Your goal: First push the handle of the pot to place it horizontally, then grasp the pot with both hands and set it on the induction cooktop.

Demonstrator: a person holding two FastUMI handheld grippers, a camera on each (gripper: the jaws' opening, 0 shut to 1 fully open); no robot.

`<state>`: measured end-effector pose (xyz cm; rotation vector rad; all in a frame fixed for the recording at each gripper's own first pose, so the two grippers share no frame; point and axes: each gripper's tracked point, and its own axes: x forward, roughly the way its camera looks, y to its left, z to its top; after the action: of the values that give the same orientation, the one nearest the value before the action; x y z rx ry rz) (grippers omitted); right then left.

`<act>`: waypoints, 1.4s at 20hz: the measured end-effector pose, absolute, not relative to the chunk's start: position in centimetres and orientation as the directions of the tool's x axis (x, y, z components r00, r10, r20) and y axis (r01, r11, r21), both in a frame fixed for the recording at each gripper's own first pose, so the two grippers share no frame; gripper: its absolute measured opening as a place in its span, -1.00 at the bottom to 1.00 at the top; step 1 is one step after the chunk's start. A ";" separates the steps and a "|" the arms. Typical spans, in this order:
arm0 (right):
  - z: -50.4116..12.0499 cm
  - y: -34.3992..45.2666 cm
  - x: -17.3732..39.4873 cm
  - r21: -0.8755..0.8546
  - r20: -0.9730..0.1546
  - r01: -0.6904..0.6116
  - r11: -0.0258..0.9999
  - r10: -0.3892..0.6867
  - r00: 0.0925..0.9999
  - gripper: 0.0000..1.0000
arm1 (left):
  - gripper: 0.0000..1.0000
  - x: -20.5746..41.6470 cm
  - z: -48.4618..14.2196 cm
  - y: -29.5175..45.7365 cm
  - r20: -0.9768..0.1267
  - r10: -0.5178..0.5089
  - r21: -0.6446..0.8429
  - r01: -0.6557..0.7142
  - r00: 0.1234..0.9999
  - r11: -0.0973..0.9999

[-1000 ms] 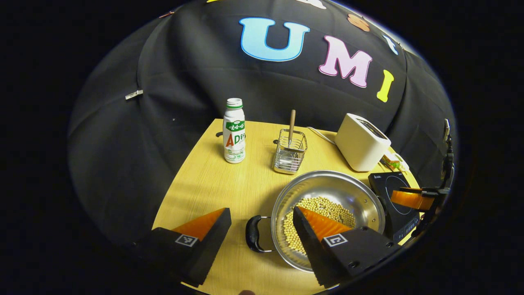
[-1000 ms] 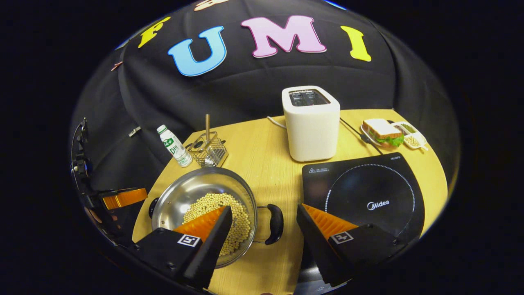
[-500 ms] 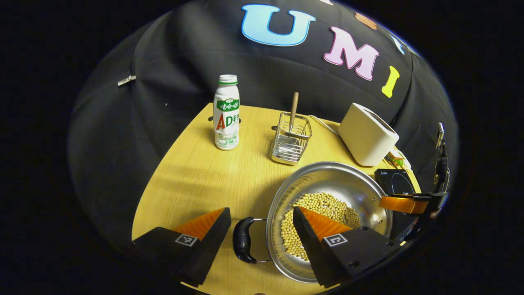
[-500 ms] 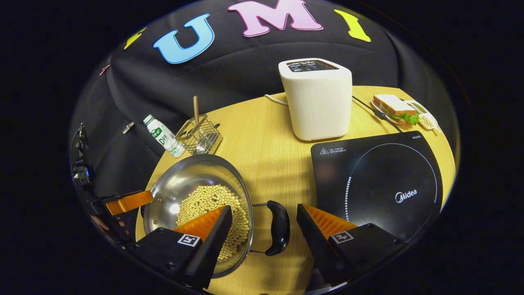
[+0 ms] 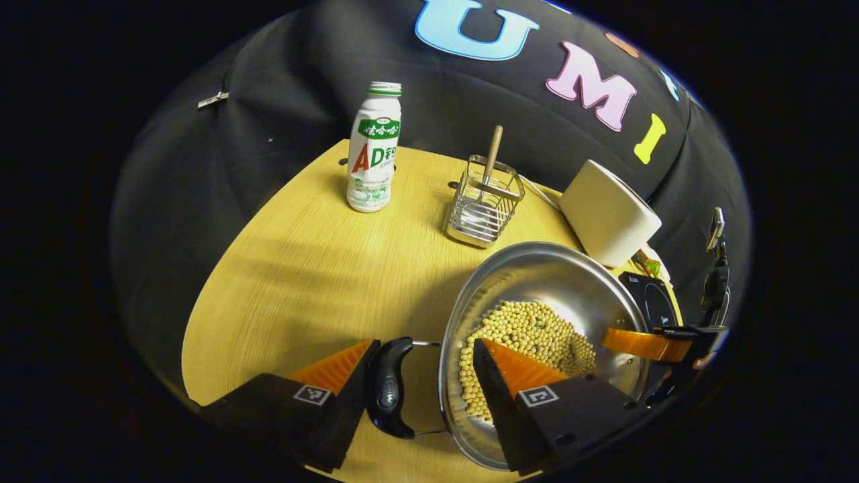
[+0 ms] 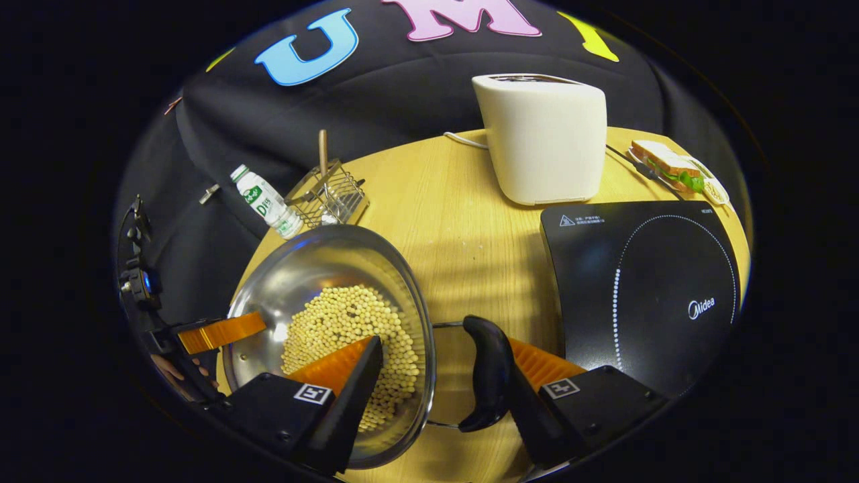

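Shiny round steel pot (image 5: 547,295) holds yellow soybeans (image 6: 349,325) — each open claw (image 5: 423,376) (image 6: 439,376) straddles a black side handle (image 5: 389,389) (image 6: 486,379), ungripped.

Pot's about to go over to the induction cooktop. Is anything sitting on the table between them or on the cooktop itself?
Nothing visible does. In the right gripper view, bare table lies between the pot and the induction cooktop, whose surface is bare. The toaster stands behind that path.
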<state>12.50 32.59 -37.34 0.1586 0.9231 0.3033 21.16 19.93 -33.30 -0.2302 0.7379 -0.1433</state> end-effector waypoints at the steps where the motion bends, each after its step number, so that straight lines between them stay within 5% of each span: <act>1: -37.4 32.7 12.6 0.256 -0.756 -0.198 0.946 0.323 0.569 0.94 | 0.65 21.3 -33.7 20.0 -0.654 -0.204 -0.250 0.046 0.728 0.967; 5: -38.0 32.0 12.7 0.224 -0.763 -0.197 0.955 0.297 0.574 0.90 | 0.41 21.5 -34.1 20.5 -0.659 -0.193 -0.241 0.038 0.727 0.970; 10: -38.8 31.4 12.8 0.196 -0.778 -0.188 0.963 0.269 0.567 0.36 | 0.36 21.4 -34.4 20.8 -0.654 -0.182 -0.225 0.041 0.735 0.974; 16: -39.3 31.4 12.6 0.193 -0.796 -0.181 0.964 0.261 0.546 0.18 | 0.24 20.5 -34.3 21.0 -0.660 -0.202 -0.243 0.049 0.724 0.969; 28: -36.1 30.2 11.1 0.211 -0.771 -0.228 0.950 0.305 0.559 0.19 | 0.14 17.8 -31.6 19.9 -0.648 -0.168 -0.222 0.027 0.742 0.975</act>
<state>11.10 30.19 -36.07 0.0900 0.9260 0.3152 17.78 19.94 -31.63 -0.2037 0.7275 -0.1081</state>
